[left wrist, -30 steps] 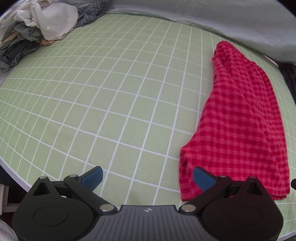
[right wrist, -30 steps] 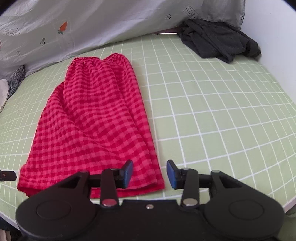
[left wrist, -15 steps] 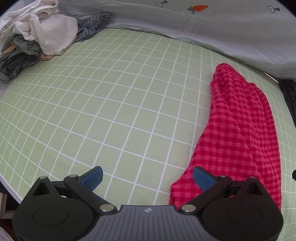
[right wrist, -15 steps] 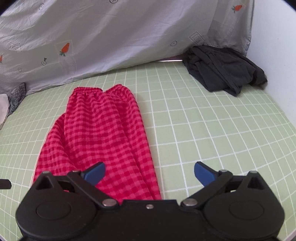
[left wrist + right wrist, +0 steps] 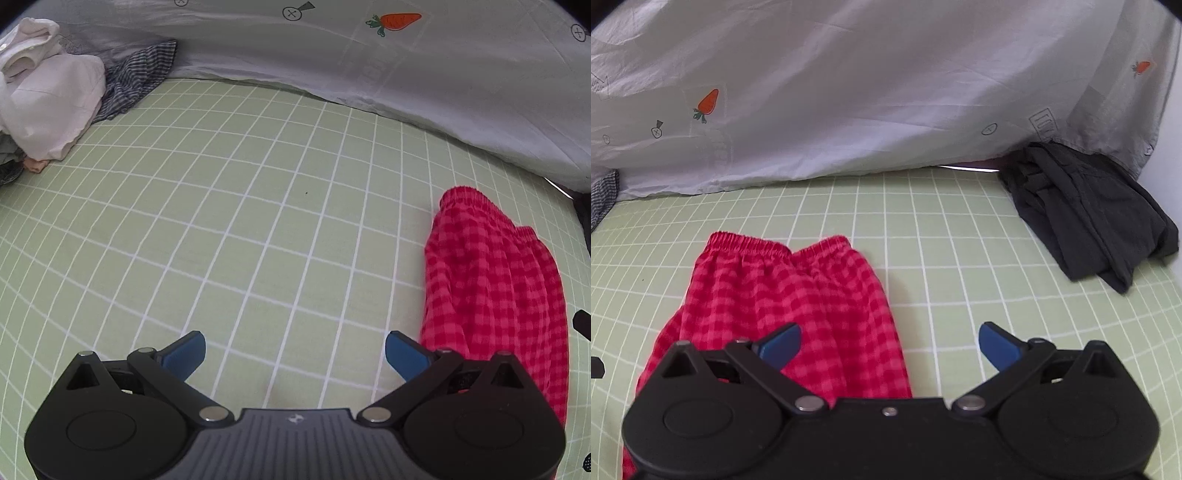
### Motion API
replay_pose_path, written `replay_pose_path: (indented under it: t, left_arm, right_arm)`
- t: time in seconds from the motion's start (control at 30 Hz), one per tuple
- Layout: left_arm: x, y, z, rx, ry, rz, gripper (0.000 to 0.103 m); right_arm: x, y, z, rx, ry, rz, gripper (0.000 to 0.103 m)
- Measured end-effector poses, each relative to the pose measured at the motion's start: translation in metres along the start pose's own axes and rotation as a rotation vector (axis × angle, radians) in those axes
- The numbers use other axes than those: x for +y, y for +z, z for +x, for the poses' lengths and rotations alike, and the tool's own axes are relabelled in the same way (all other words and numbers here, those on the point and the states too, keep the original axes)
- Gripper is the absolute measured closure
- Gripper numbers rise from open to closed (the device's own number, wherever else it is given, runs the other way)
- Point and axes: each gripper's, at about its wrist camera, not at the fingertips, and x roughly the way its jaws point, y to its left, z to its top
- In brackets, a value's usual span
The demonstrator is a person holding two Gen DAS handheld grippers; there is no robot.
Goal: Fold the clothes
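**Red shorts folded lengthwise — both claws free, cross fold pending**

You hold the left gripper [image 5: 294, 352] with its fingers spread wide and nothing between them; it hangs over bare green grid mat [image 5: 229, 229], the red checked shorts [image 5: 491, 295] lying just to its right. Your right gripper [image 5: 889, 345] is likewise apart and empty, its left finger over the lower part of the shorts [image 5: 783, 295], its right finger over the mat.

The shorts lie flat as a narrow strip, the gathered waistband at the far end, the hem hidden beneath the gripper bodies. Judgement: the lengthwise fold looks done and the garment is released — the step in hand is repositioning for the cross fold.

The next move calls for you to take the near hem corners, one per claw, and carry them towards the waistband.

A dark garment [image 5: 1086, 210] rests at far right; a pile of unsorted clothes [image 5: 48, 107] at far left.
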Motion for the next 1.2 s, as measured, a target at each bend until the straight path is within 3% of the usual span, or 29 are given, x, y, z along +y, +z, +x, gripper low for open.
replay_pose_path:
  t: [0.27,0.33,0.43,0.57,0.63,0.87,1.07,1.2]
  left_arm:
    - [-0.013,0.015,0.033,0.024,0.021,0.018,0.001]
    - [-0.015,0.013,0.037,0.039,0.019,0.021,0.001]
    - [-0.017,0.010,0.040,0.050,0.024,0.025,0.001]
    - [-0.020,0.008,0.035,0.036,0.021,0.032,0.001]
    - [-0.021,0.008,0.032,0.026,0.019,0.036,0.001]
    - [-0.025,0.005,0.023,-0.001,0.013,0.041,0.001]
    - [-0.029,0.004,0.021,-0.014,0.015,0.058,0.001]
    - [-0.031,0.003,0.025,-0.001,0.009,0.058,0.001]
  right_arm:
    - [0.032,0.017,0.045,0.022,0.047,-0.072,0.000]
    - [0.040,0.016,0.048,0.027,0.051,-0.104,0.007]
    - [0.047,0.013,0.050,0.037,0.069,-0.130,0.047]
    - [0.046,0.014,0.055,0.071,0.133,-0.113,0.072]
    - [0.046,0.014,0.054,0.058,0.140,-0.130,0.101]
    - [0.042,0.023,0.022,-0.062,0.170,-0.170,0.103]
    - [0.024,0.037,0.002,-0.153,0.092,-0.169,0.103]
    - [0.004,0.036,0.034,-0.048,0.019,-0.124,0.100]
